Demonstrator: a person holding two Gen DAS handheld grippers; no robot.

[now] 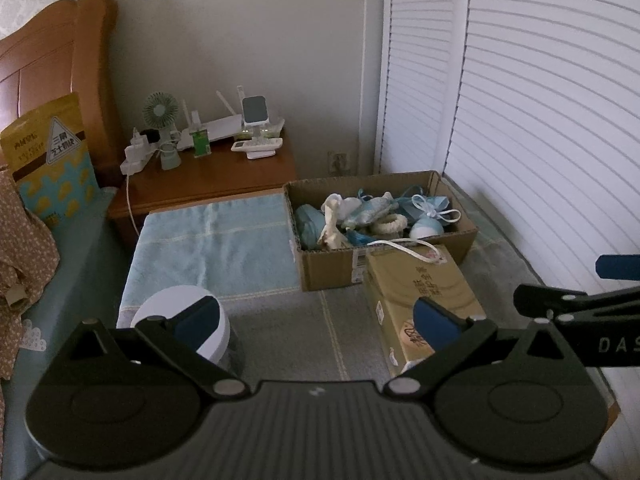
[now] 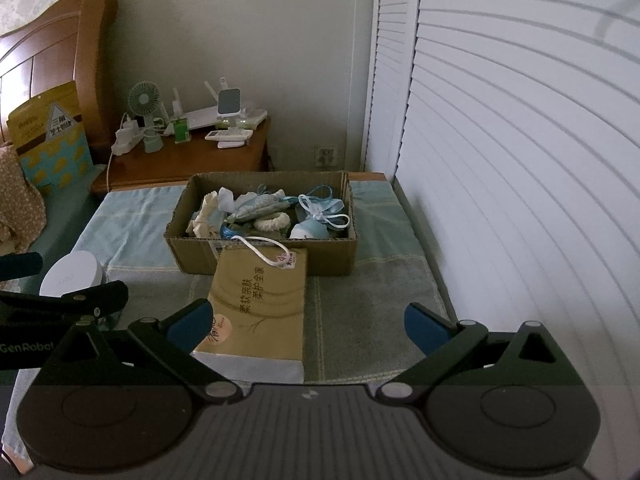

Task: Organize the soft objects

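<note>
A cardboard box (image 1: 332, 272) (image 2: 264, 258) sits on a towel-covered surface, filled with several soft blue and white items (image 1: 372, 216) (image 2: 260, 210). A yellow tissue pack (image 1: 420, 284) (image 2: 260, 304) lies in front of the box, with a white ribbon tag (image 2: 276, 252) on it. A white-lidded round container (image 1: 180, 312) (image 2: 72, 274) stands at the left. My left gripper (image 1: 316, 322) is open and empty, held above the towel short of the box. My right gripper (image 2: 308, 328) is open and empty, over the tissue pack's near end.
White louvred doors (image 1: 540, 120) (image 2: 520, 140) run along the right. A wooden nightstand (image 1: 208, 176) (image 2: 184, 160) with a fan, router and chargers stands behind. A yellow snack bag (image 1: 48, 152) leans on the wooden headboard. Brown dotted fabric (image 1: 20, 260) lies at the left.
</note>
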